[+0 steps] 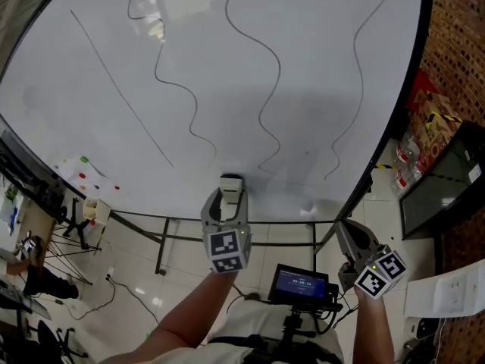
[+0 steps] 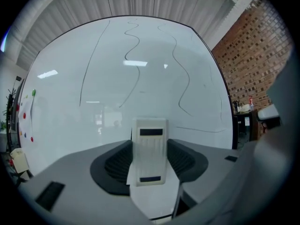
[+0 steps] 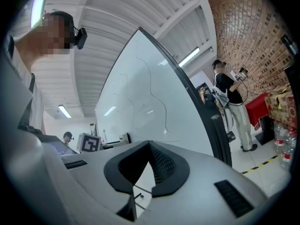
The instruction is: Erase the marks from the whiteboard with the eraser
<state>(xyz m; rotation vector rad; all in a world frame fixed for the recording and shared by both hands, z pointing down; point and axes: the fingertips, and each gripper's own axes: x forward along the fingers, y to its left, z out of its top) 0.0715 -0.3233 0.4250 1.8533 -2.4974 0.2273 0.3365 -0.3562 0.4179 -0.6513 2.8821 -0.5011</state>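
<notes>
The left gripper (image 1: 228, 202) jaws clamp one eraser (image 2: 150, 153), right gripper (image 3: 149, 149) jaws closed; perhaps four marks (image 1: 280, 70) cross the whiteboard (image 1: 318, 67).

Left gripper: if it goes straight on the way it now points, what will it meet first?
Probably the whiteboard: the eraser clamped in the left gripper points at its lower part, though the gap between them is unclear.

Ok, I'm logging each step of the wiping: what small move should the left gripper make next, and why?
Probably raise the left gripper, shut on the eraser, onto the lower end of the nearest wavy line. The eraser sits below every mark, and the lines on the whiteboard look unwiped.
</notes>
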